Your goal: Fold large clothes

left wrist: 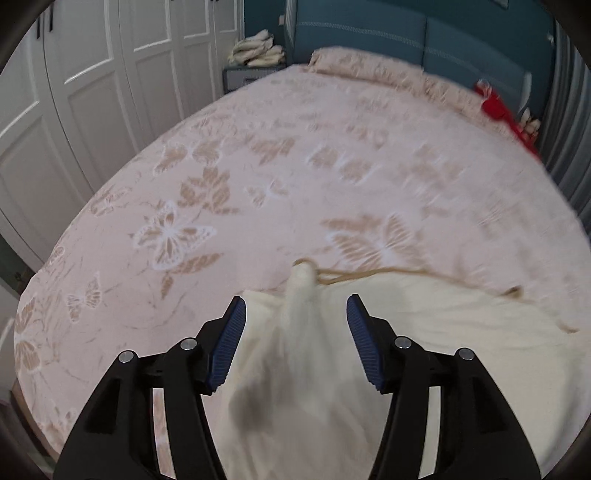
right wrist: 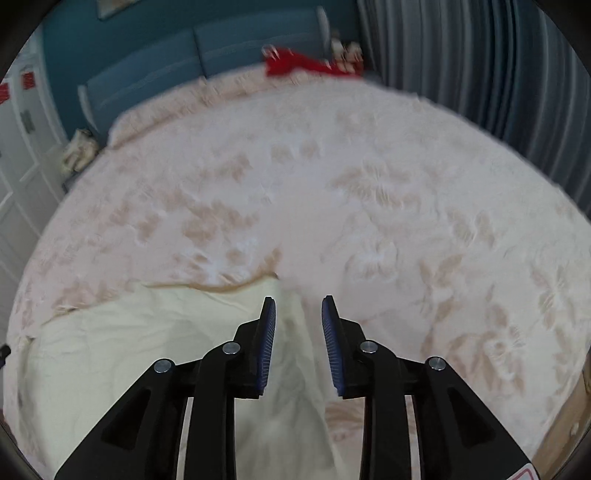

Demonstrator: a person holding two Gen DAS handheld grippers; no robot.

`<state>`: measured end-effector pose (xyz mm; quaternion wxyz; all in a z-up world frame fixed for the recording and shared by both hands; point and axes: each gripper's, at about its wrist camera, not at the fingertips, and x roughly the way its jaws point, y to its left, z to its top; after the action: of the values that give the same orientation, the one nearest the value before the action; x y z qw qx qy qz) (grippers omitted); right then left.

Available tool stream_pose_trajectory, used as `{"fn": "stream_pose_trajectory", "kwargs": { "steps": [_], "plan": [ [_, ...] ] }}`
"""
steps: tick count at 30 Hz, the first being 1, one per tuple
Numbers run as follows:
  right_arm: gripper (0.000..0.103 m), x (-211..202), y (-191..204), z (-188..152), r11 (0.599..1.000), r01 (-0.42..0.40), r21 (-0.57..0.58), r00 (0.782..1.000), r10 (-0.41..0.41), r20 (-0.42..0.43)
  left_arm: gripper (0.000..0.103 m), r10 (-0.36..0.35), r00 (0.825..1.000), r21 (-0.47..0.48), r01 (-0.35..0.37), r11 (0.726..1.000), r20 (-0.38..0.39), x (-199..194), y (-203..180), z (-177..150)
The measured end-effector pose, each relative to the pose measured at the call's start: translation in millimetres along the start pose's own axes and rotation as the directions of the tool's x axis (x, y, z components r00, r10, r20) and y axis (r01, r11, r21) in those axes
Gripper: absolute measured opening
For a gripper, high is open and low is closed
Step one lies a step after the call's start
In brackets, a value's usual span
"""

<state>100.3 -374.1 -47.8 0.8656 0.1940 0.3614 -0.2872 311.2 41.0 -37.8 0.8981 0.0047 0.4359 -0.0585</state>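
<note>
- Two grippers sit at the near edge of the bed, each seen from its own wrist camera, both with blue ribbed pads spread apart and gripping nothing.
- Left gripper (left wrist: pixel 296 308): its fingers are released, wide apart, with a bunched ridge of the cream garment (left wrist: pixel 443 325) rising in the gap between them; the cloth looks blurred there, and I cannot tell whether it touches either pad.
- Right gripper (right wrist: pixel 298 308): its fingers are also released, set narrower than the left pair, straddling a raised fold at the garment's (right wrist: pixel 129 332) right end.
- Between the two tools the cream garment lies spread across the near part of the bed, reaching left in the right wrist view and right in the left wrist view.
- Along the garment's far edge runs a thin tan cord (left wrist: pixel 388 274), trailing off to the right; the same trim (right wrist: pixel 221 286) shows in the right wrist view.
- Beyond it stretches the pink butterfly-print bedspread (left wrist: pixel 258 166), covering the bed out to the far side.
- At the far right corner lies something red (left wrist: pixel 496 107), blurred.
- At the far left, a nightstand (left wrist: pixel 240 75) carries a pile of pale cloth (left wrist: pixel 256 50).
- Farthest back stand a blue headboard (left wrist: pixel 369 33), white wardrobe doors (left wrist: pixel 92 74) on the left, and a grey curtain (right wrist: pixel 498 74) on the right.
</note>
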Motion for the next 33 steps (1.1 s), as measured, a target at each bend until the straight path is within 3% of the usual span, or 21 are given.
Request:
{"fn": "stream_pose_trajectory", "kwargs": {
  "steps": [2,5,9,16,22,33],
  "plan": [
    [0.008,-14,19,-1,0.997,-0.073,-0.024,0.997,0.072,-0.007,0.049,-0.038,0.999,0.039,0.038,0.999,0.001,-15,-22,4],
    [0.004,-20,66,-12,0.978,-0.190,-0.091,0.981,0.185,-0.060,0.045,-0.108,0.993,0.071,0.111,0.991,-0.044,-17,-61,1],
    [0.003,-10,120,-26,0.950,-0.274,-0.147,0.959,0.258,-0.121,0.037,-0.138,0.984,0.088,0.148,0.985,-0.115,0,-100,-9],
    [0.003,19,174,-27,0.928,-0.315,-0.198,0.942,0.281,-0.181,0.034,-0.131,0.970,0.092,0.152,0.984,-0.205,45,-138,-23],
    [0.003,52,200,-32,0.917,-0.341,-0.209,0.926,0.289,-0.244,0.034,-0.098,0.969,0.108,0.125,0.986,-0.225,73,-147,-30],
    [0.001,102,204,-53,0.927,-0.342,-0.156,0.903,0.279,-0.327,0.033,-0.084,0.970,0.102,0.110,0.989,-0.228,104,-145,-38]
  ]
}}
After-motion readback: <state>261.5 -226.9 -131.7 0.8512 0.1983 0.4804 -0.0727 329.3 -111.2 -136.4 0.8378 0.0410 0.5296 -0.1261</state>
